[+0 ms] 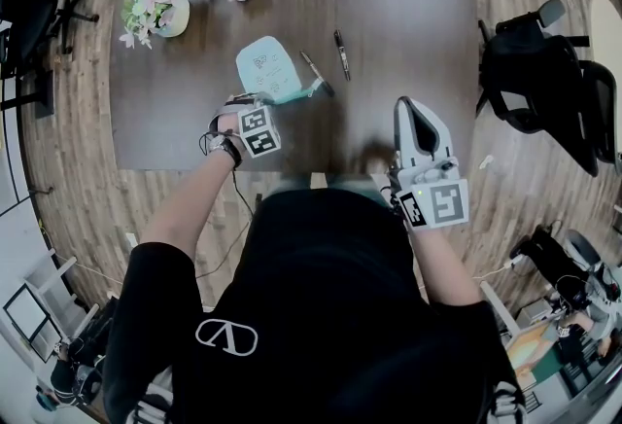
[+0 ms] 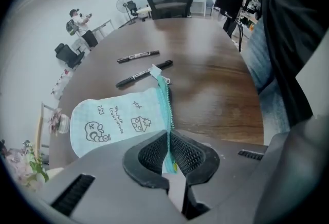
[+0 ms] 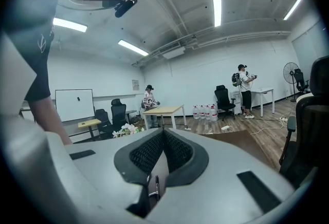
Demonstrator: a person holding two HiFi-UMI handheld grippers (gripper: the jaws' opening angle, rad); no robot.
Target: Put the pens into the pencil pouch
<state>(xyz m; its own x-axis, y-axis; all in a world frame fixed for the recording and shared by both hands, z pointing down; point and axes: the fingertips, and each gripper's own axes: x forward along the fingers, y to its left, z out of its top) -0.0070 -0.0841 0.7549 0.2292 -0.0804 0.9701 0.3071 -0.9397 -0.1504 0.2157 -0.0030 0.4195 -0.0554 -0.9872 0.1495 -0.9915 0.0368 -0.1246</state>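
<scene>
**Handling.** The pale mint fabric pencil pouch with printed doodles and a teal zipper is judged soft, light and limp. It will probably sag if lifted by a corner, so the stiffer zipper edge is the better hold. The two slim black pens, one nearer and one farther, are judged rigid, light and prone to rolling. Take each at mid-barrel.

**Left gripper**. It points steeply down, with its jaws clamped on the near end of the pouch's zipper edge. The pouch lies flat on the dark brown wooden table. Its zipper runs straight away from the jaws. Whether the mouth is unzipped is not clear.

**Pens.** Both lie on the table beyond the pouch, the nearer just beside the zipper's far end.

**Right gripper**. Its jaws are together with nothing between them. It is held level by the person's body, well apart from the pens.
</scene>
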